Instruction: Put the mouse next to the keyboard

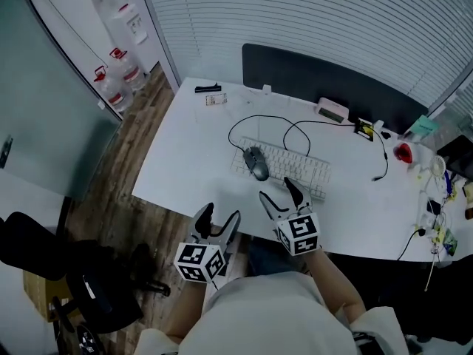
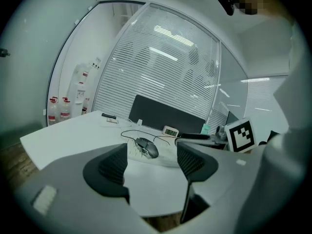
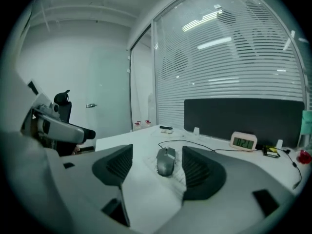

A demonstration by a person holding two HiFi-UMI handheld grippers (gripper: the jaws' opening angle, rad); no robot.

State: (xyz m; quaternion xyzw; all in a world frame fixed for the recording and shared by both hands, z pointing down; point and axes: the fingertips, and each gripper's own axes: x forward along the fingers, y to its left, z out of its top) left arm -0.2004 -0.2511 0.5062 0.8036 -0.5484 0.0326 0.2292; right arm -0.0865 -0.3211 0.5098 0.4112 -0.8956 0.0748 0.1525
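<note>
The left gripper (image 2: 152,164) has its jaws wide apart with nothing between them. It hangs above the near edge of the table (image 1: 185,154). The right gripper (image 3: 155,168) is likewise wide open and empty, held just in front of the keyboard (image 1: 292,172). Its jaws frame the mouse (image 3: 166,161) farther ahead without touching it.

The mouse lies on top of the keyboard's left end, and its cable (image 1: 230,133) loops back across the table.

The only legible writing is on the small clock (image 3: 243,141) in front of the dark partition (image 1: 318,76), whose display seems to read 021. The red labels on the water bottles (image 1: 111,87) on the floor are too small to read.

Left of the keyboard the white tabletop lies open as far as its left edge. The table's right end is crowded with small items (image 1: 437,198).
</note>
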